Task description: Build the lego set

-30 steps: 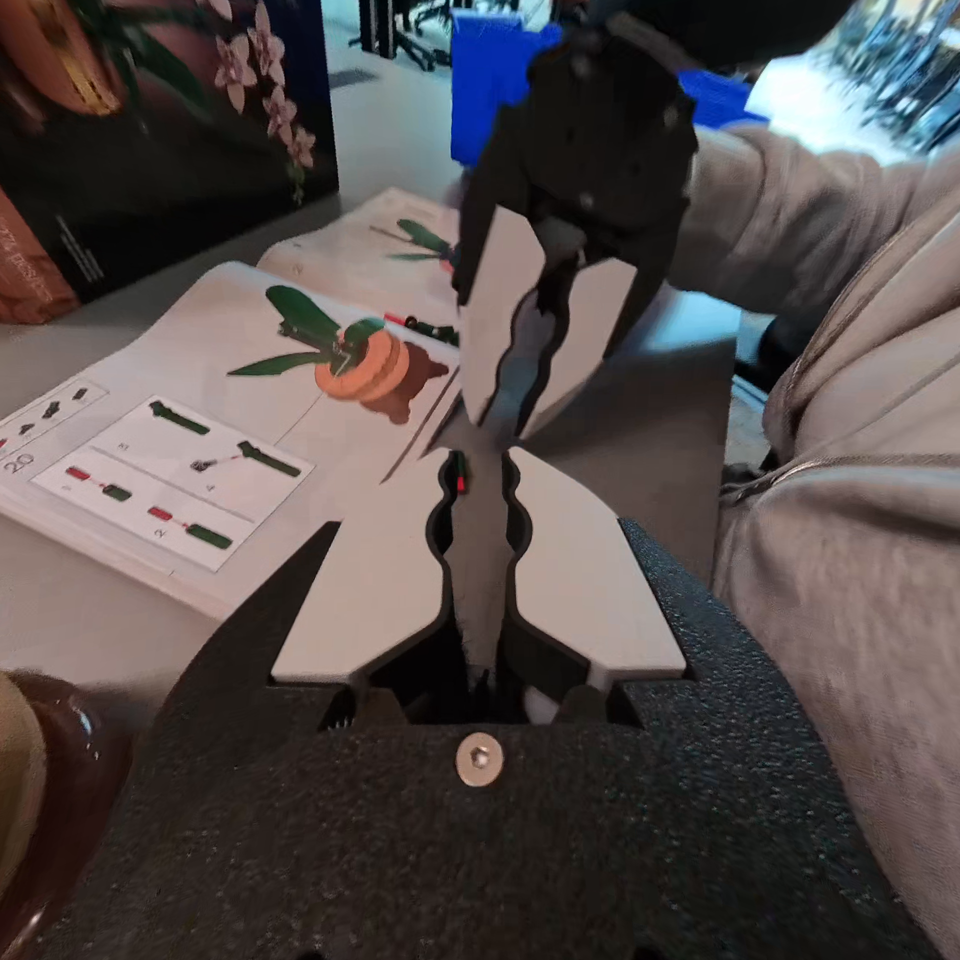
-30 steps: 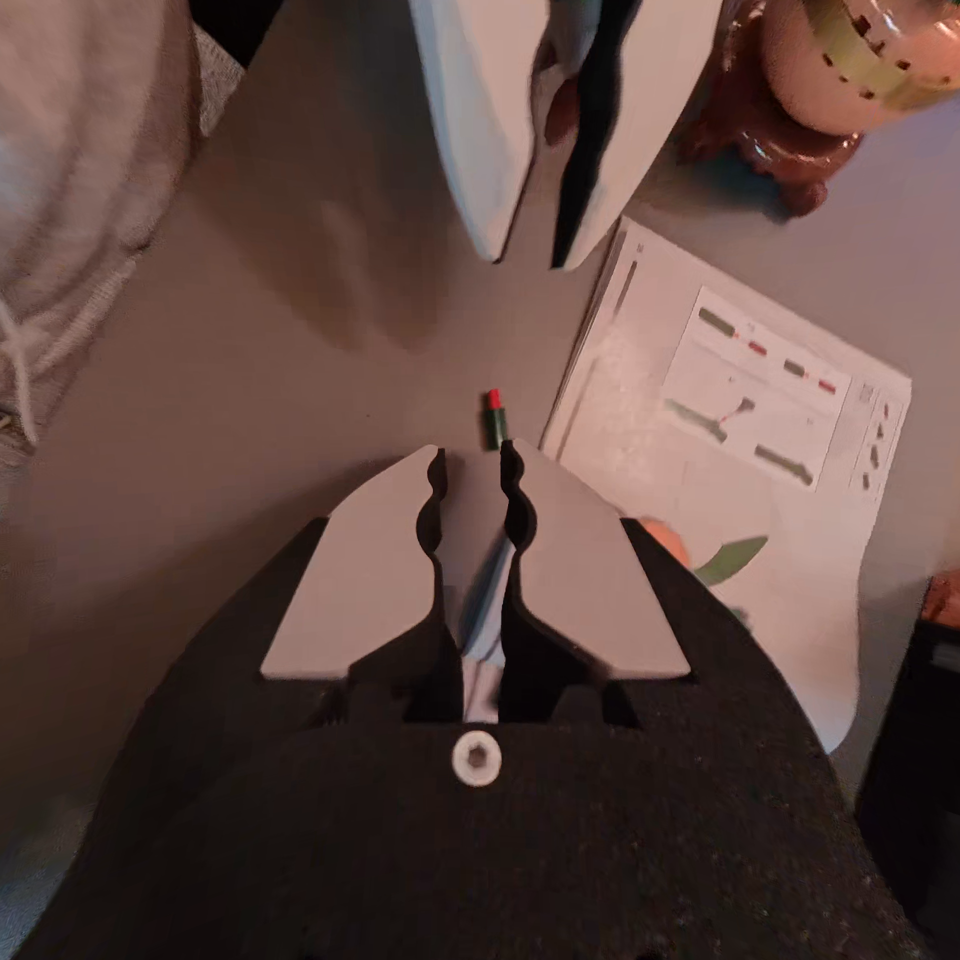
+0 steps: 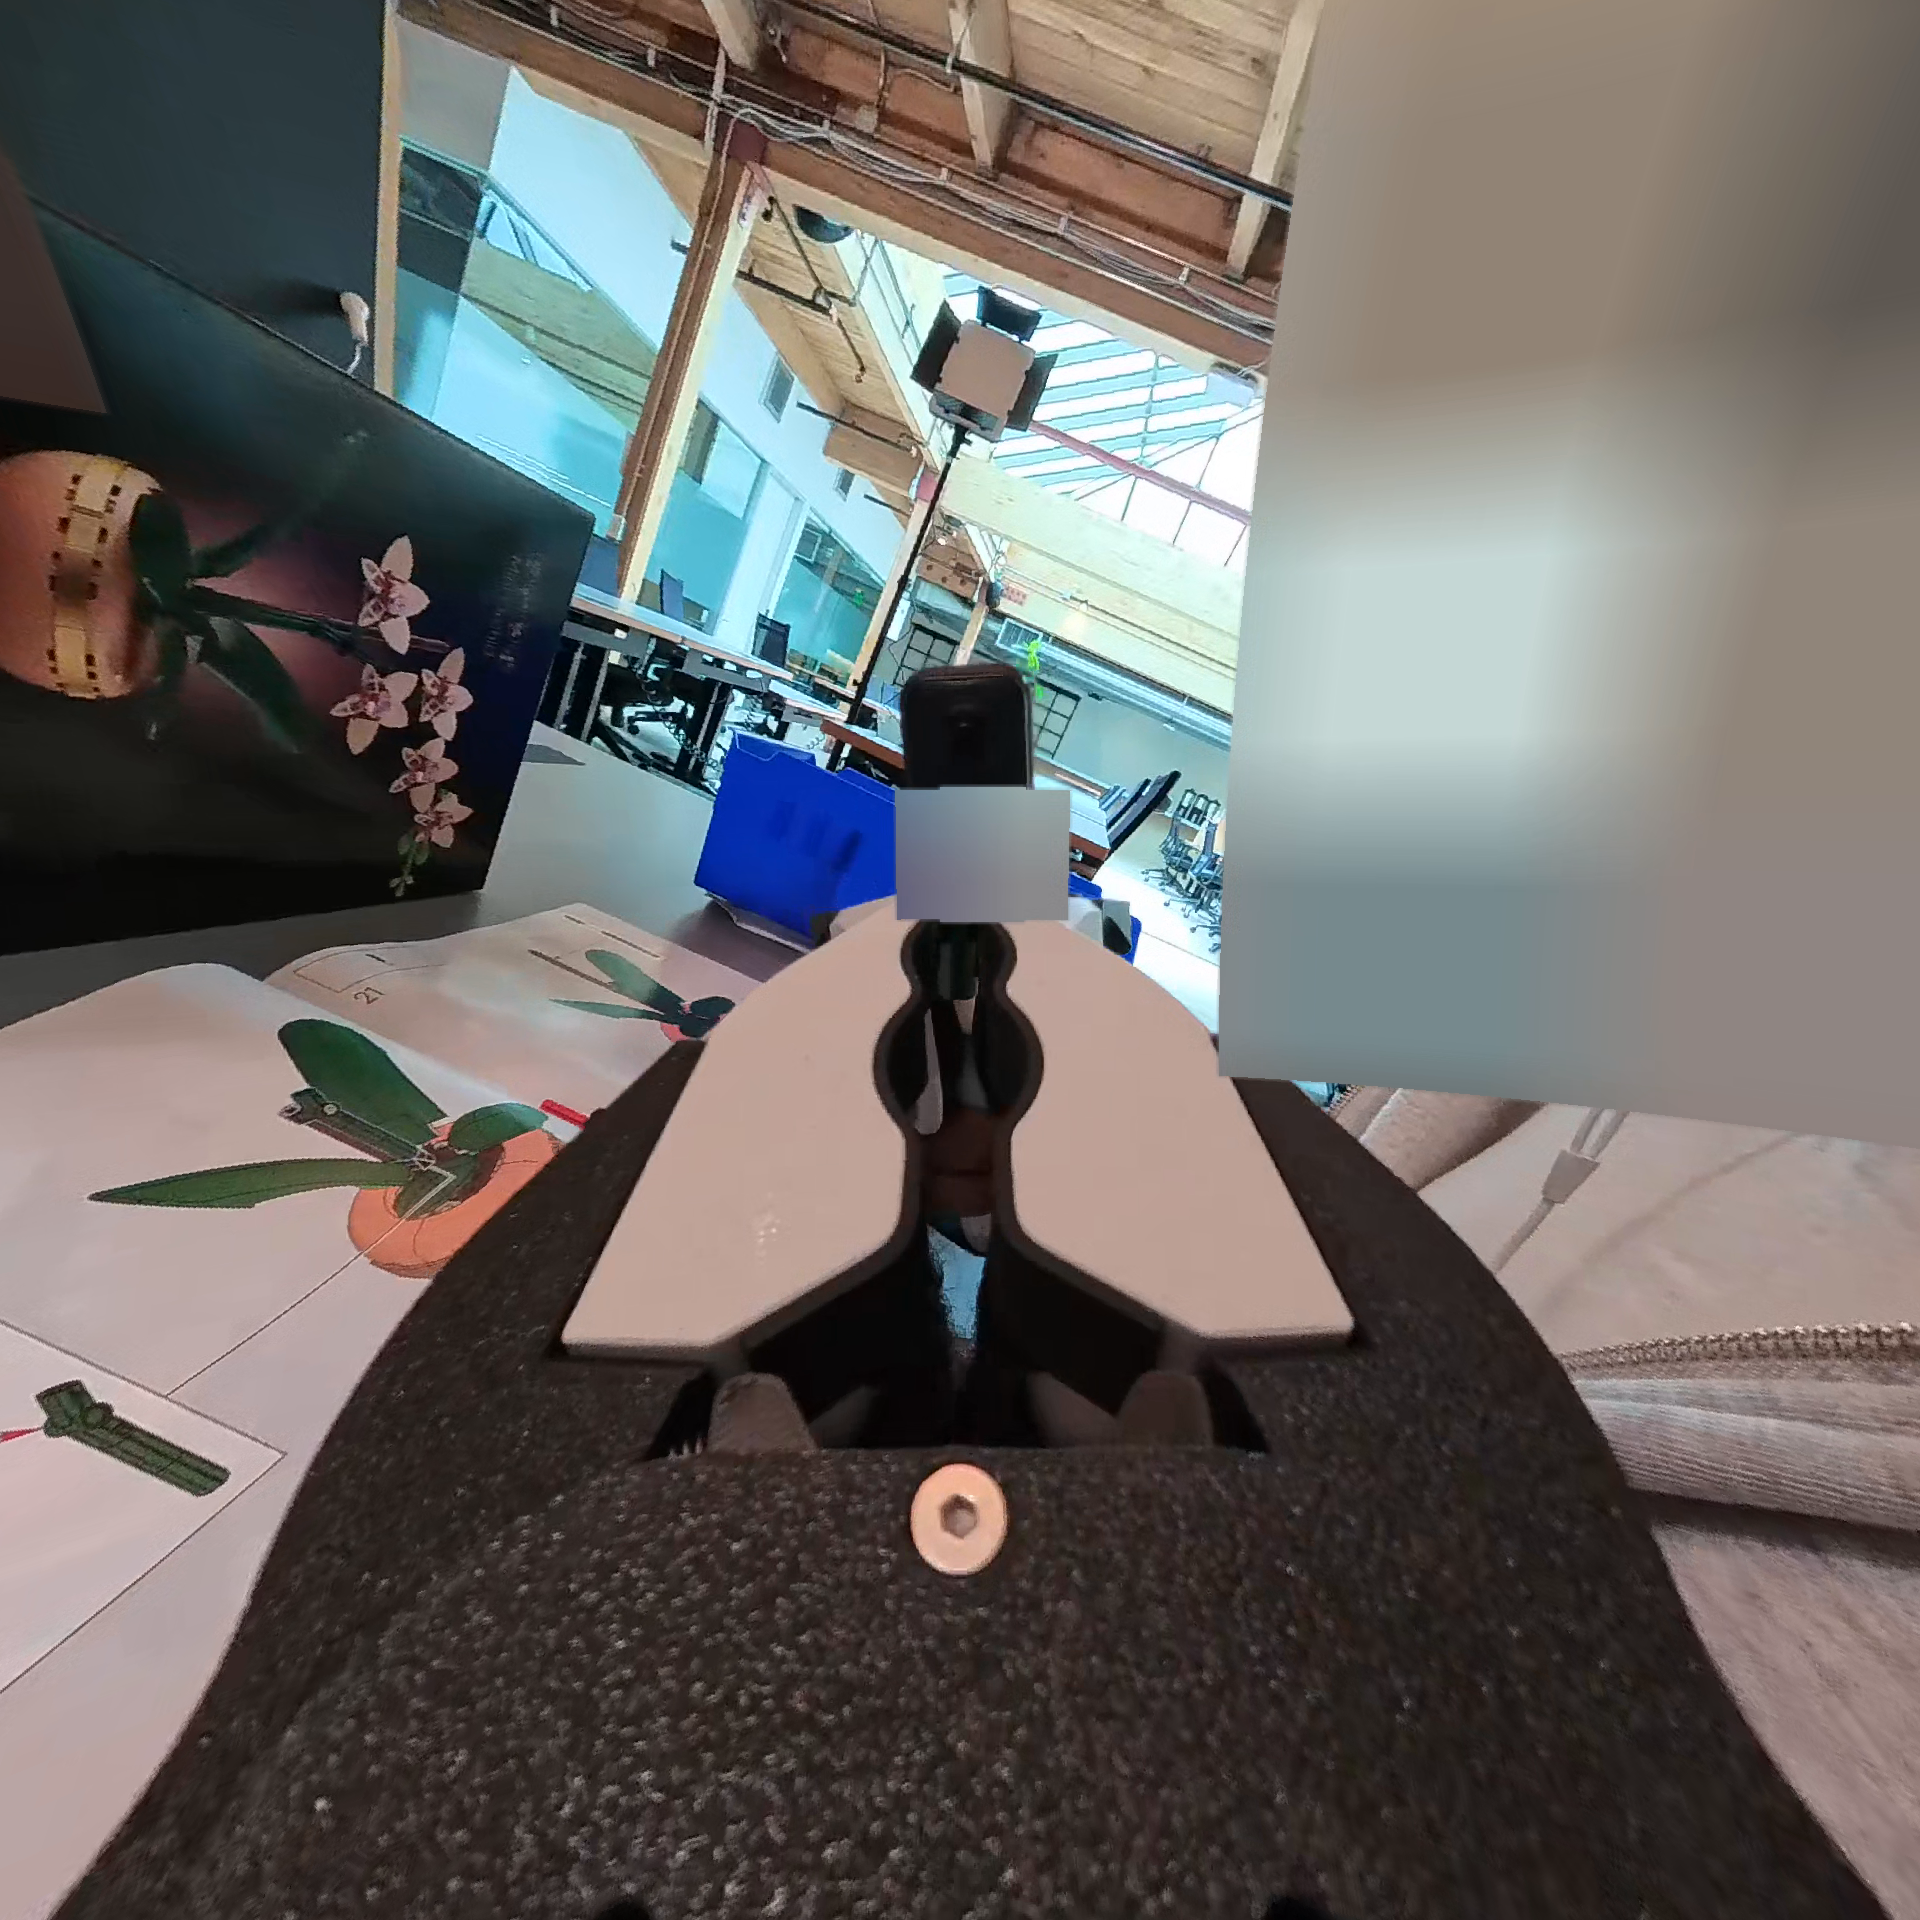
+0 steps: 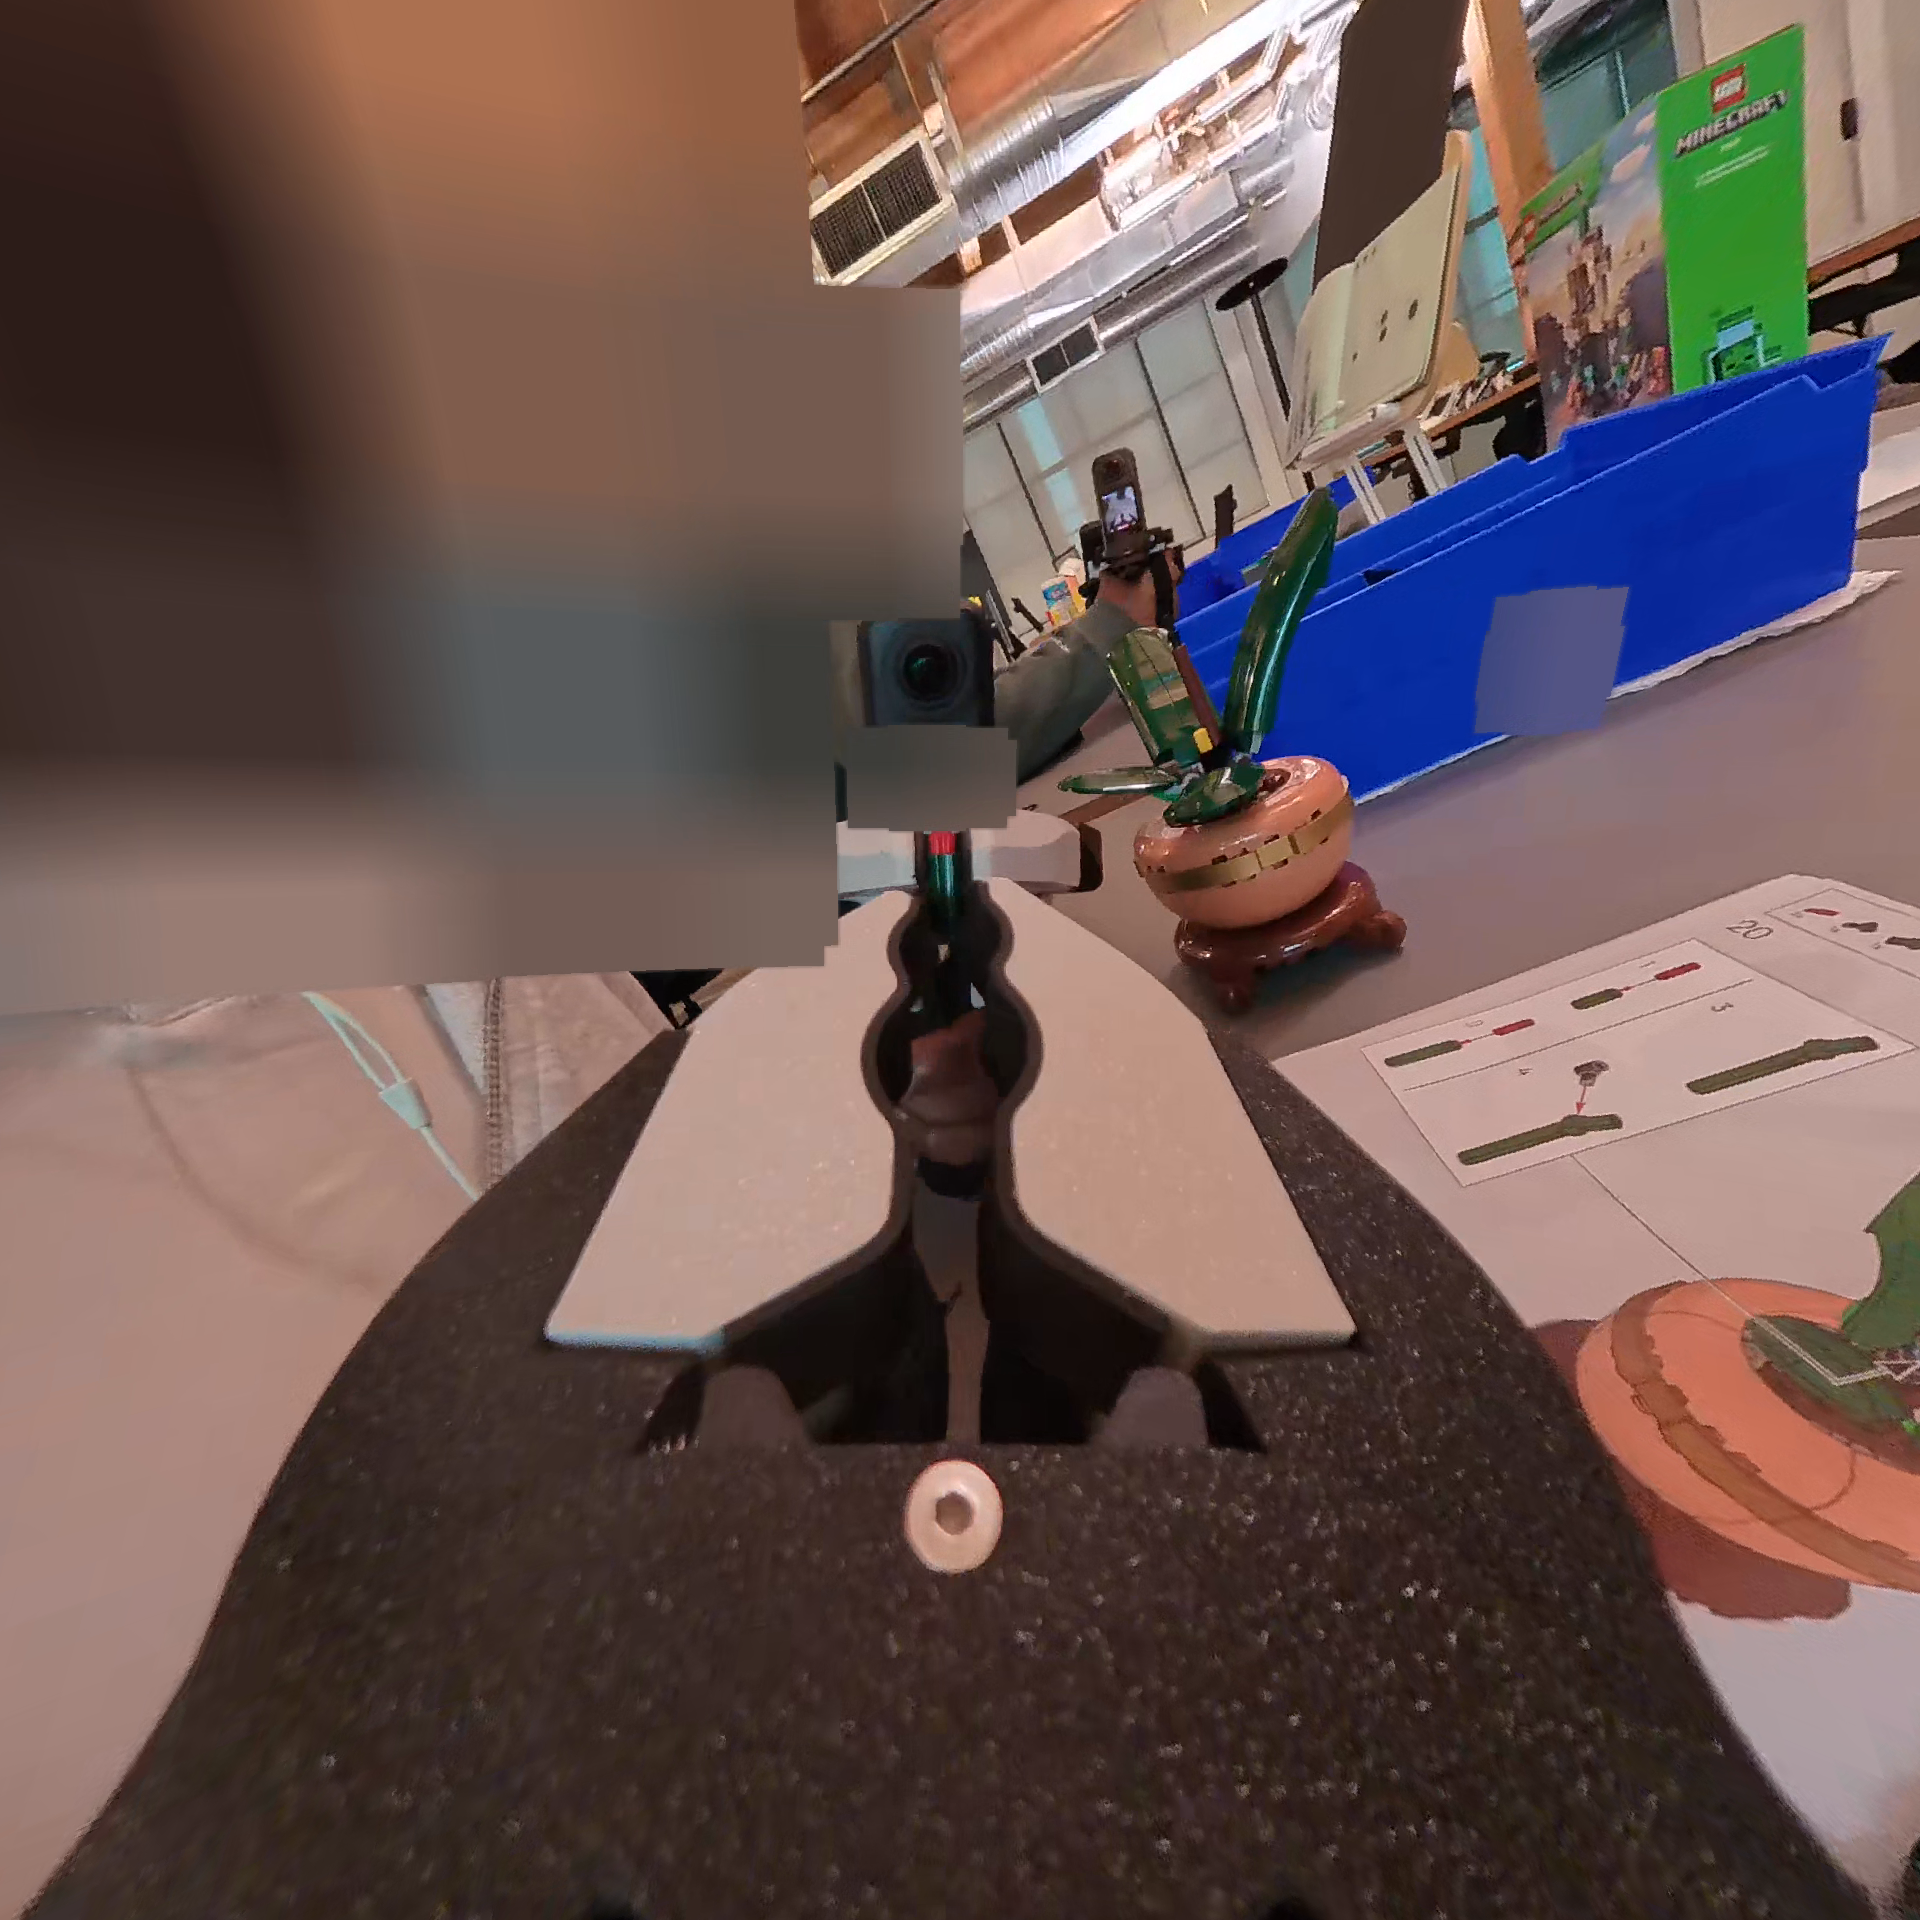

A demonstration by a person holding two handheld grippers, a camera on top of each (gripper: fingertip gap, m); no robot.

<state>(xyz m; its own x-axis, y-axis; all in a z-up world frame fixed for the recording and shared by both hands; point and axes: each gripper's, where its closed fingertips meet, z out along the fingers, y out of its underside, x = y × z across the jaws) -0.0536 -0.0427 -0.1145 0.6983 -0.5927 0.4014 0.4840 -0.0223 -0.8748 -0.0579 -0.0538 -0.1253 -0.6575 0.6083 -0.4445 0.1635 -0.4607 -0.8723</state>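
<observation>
Both grippers are raised off the table and face each other tip to tip. My right gripper [image 4: 943,920] is shut on a thin dark green stem piece [image 4: 943,878] with a red end that pokes out towards the left gripper's fingers [image 4: 1029,847]. My left gripper [image 3: 954,940] is nearly closed on a dark green piece [image 3: 951,961] at its tips. I cannot tell whether it is the same stem. The lego plant in its tan pot [image 4: 1247,842], with several green leaves, stands on the table to the right.
The open instruction booklet [image 3: 208,1143] lies on the grey table [image 4: 1558,852] and also shows in the right wrist view [image 4: 1662,1122]. The dark set box [image 3: 260,675] stands at the back left. A blue bin [image 4: 1558,582] stands behind the pot. A person's grey hoodie [image 3: 1714,1351] is close by. My two grippers' fingertips are within a few centimetres of each other.
The green and red piece lay on the table below both grippers. Now both grippers have tilted up level, closed, and hold it between them off the table.
</observation>
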